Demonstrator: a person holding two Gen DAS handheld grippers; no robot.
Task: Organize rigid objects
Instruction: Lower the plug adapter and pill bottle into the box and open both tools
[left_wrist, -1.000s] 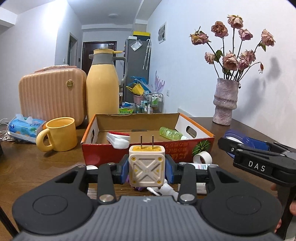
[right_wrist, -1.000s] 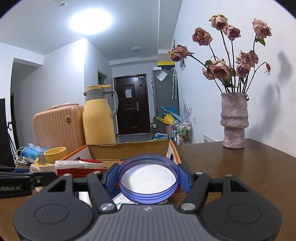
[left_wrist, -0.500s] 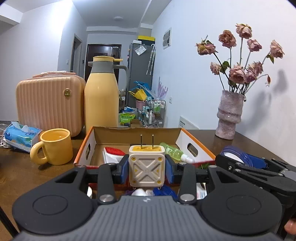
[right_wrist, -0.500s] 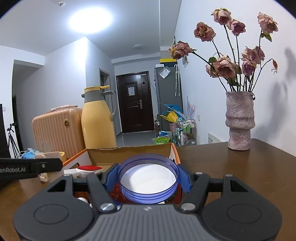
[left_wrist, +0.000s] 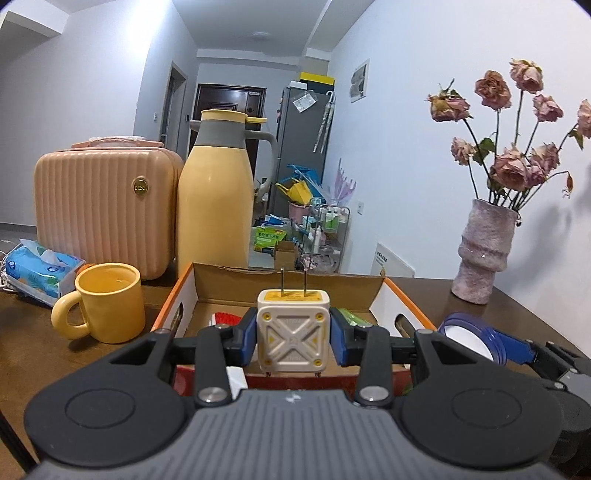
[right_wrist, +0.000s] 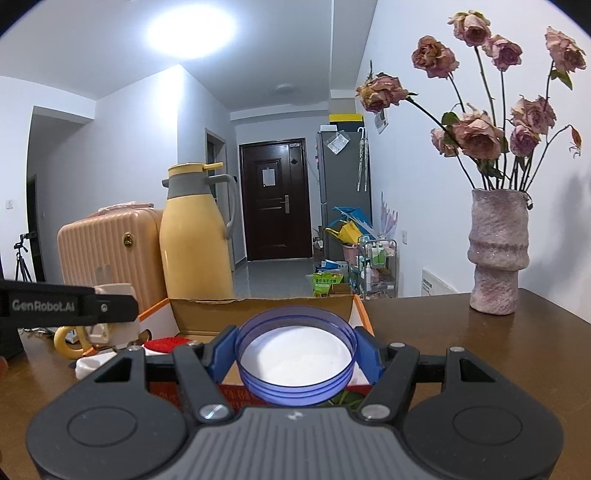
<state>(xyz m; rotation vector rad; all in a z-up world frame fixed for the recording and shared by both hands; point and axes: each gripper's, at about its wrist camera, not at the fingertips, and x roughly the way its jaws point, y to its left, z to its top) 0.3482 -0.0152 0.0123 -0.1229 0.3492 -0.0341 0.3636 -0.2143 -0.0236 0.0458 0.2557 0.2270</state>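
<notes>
Left gripper (left_wrist: 293, 334) pinches a cream square plug adapter with yellow face and two metal prongs (left_wrist: 293, 329), held above the near edge of the open cardboard box with orange rim (left_wrist: 406, 301). Risk: the grip sits low on smooth sides, so a tilt could let it slip onto the red near wall instead of inside. Yellow ceramic mug (left_wrist: 107, 301) stands just beside the box's left wall; a sideways swing could knock it. Right gripper (right_wrist: 295, 360) clamps a translucent blue round lid with white inside (right_wrist: 295, 358) over the box's near right corner; its thin rim could pop free, and the two grippers crowd each other.
</notes>
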